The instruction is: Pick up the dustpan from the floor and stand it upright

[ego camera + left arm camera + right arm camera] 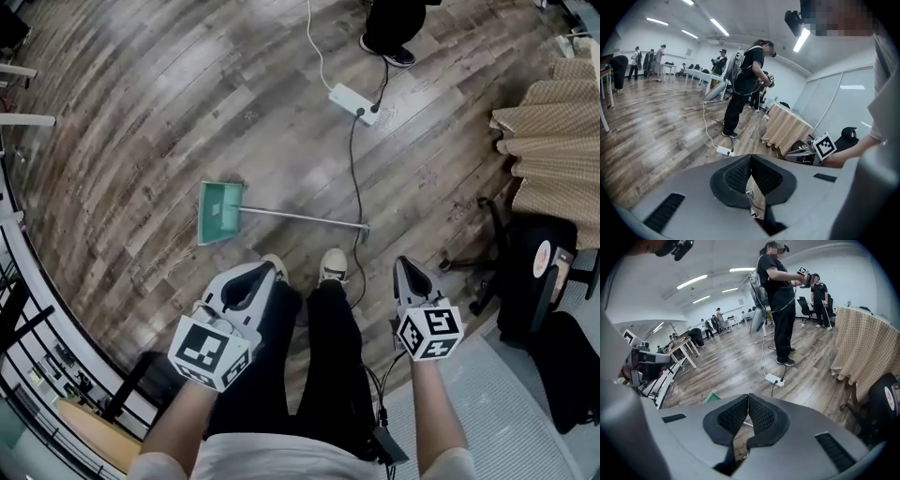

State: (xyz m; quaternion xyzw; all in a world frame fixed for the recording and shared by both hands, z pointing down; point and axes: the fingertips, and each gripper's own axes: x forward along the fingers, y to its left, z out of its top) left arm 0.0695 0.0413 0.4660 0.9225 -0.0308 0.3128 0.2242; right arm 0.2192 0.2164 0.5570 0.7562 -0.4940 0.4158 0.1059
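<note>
A green dustpan (220,211) lies flat on the wooden floor, its thin metal handle (300,217) stretching right toward my feet. In the head view both grippers hover above the floor, nearer to me than the pan. My left gripper (271,271) is shut with nothing in it, and its tips point toward the handle's middle. My right gripper (401,265) is shut and empty too, right of the handle's end. The left gripper view shows its jaws (750,157) closed together. In the right gripper view a green corner of the dustpan (711,397) peeks over that shut gripper (748,396).
A white power strip (354,102) with a black cable (356,178) lies beyond the dustpan, near a standing person's shoe (389,52). A cloth-covered table (553,141) and a black chair (534,272) stand to the right. A railing (28,309) runs along the left.
</note>
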